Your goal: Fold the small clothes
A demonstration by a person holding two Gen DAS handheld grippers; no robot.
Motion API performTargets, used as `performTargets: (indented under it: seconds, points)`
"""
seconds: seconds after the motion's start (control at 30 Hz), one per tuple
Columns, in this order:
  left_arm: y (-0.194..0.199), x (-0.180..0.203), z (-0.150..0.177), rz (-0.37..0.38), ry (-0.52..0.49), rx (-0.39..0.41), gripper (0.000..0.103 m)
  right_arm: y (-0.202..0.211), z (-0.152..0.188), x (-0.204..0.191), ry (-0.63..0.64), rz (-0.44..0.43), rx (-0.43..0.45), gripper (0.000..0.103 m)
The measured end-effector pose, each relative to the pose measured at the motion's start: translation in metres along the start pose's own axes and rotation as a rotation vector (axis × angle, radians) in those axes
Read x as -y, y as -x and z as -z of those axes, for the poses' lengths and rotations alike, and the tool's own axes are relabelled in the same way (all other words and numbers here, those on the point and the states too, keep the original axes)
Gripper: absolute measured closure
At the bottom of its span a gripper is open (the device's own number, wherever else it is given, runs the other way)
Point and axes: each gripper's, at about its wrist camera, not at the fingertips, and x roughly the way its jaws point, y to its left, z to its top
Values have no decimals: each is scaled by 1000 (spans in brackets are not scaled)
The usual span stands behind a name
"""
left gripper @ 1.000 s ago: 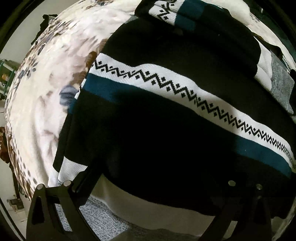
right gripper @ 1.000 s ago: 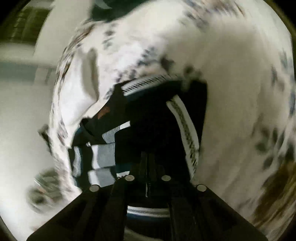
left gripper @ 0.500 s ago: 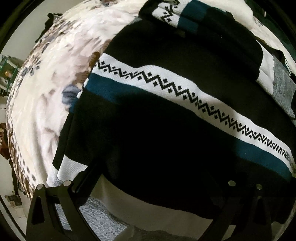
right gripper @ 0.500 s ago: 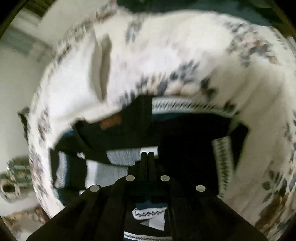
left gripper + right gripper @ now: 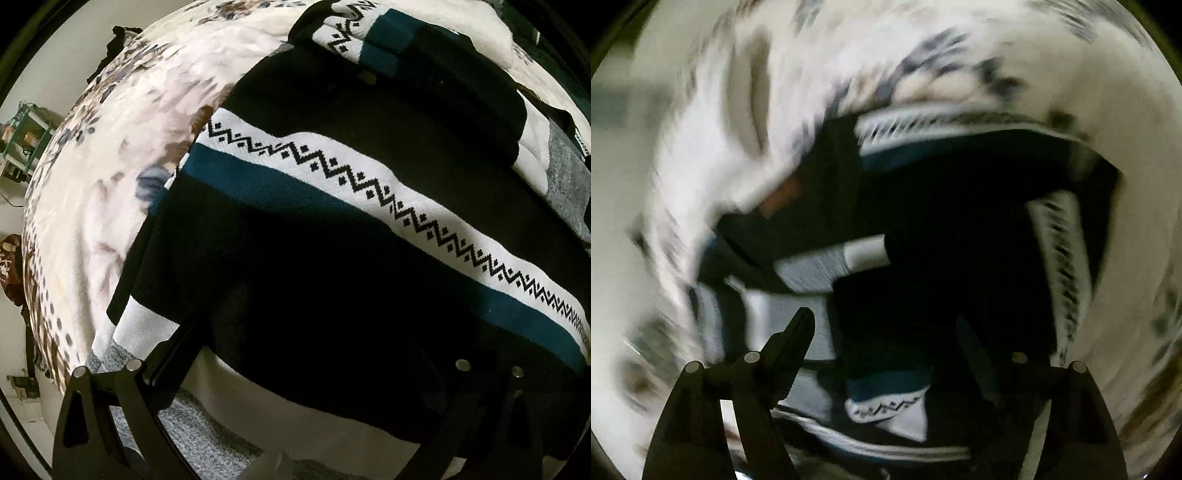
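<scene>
A black knitted sweater [image 5: 332, 258] with a white zigzag band [image 5: 369, 192] and a teal stripe lies spread on a floral bedspread [image 5: 110, 166]. One sleeve [image 5: 406, 55] is folded across its top. My left gripper [image 5: 310, 336] stands wide open low over the sweater's black hem, pads not pressing. In the blurred right wrist view the same sweater [image 5: 942, 221] lies below my right gripper [image 5: 882, 328], whose jaws are opening. A sleeve cuff [image 5: 886, 404] with teal and zigzag trim lies loose between the fingers [image 5: 798, 332].
The bedspread [image 5: 997, 55] stretches beyond the sweater on all sides. A green shelf [image 5: 22, 136] stands off the bed at the left, and a dark item [image 5: 118, 37] sits at the far edge. The collar's brown label [image 5: 779, 195] shows.
My right gripper went from nearly shut to shut, then opened, swinging across the sweater with a roll; the cuff now lies free between its fingers. The left gripper and its view are unchanged.
</scene>
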Motion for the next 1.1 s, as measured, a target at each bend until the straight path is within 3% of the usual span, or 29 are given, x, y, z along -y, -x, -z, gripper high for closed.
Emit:
performTargets:
  seconds: [0.03,0.07,0.2,0.27,0.33,0.4,0.53,0.6,0.67,0.8,0.9,0.97,1.0,1.03,1.07,1.1]
  points:
    - [1,-1,-1,2,-2,-2,0,2,2,-6,32,35,28,61]
    - [2,-1,-2,5,-4,-5,0,6,3,-6,32,32,47,97]
    - [2,-7,-9,31,-11,-27,0,67,23,15,-41,-151,288,97]
    - [4,-16,-14,45,-5,-28,0,96,38,25,-22,-199,406,97]
    - [9,-24,-14,58,8,-33,0,104,54,44,-17,-223,453,97]
    - [16,-36,-13,76,42,-44,0,89,70,67,-19,-173,400,97]
    - [29,-64,-14,102,119,-54,0,45,102,118,-100,-106,159,81]
    - [35,-82,-21,117,163,-48,0,48,114,130,-147,-94,144,68]
    - [40,-101,-36,152,226,-32,0,63,118,130,-178,-127,187,67]
    - [31,-127,-88,346,361,-24,0,85,96,82,-127,-249,239,48]
    - [15,-130,-133,533,425,-16,0,68,58,9,-1,-343,158,48]
    - [2,-121,-149,577,431,-19,3,49,31,-49,104,-378,91,48]
    - [-5,-117,-157,584,429,-21,8,38,20,-77,162,-379,64,48]
    - [-11,-110,-161,593,423,-23,25,26,10,-107,221,-371,37,48]
    - [-17,-108,-164,597,412,-30,50,11,0,-140,282,-365,-1,48]
    - [-25,-107,-167,615,401,-46,62,1,-6,-162,324,-363,-25,48]
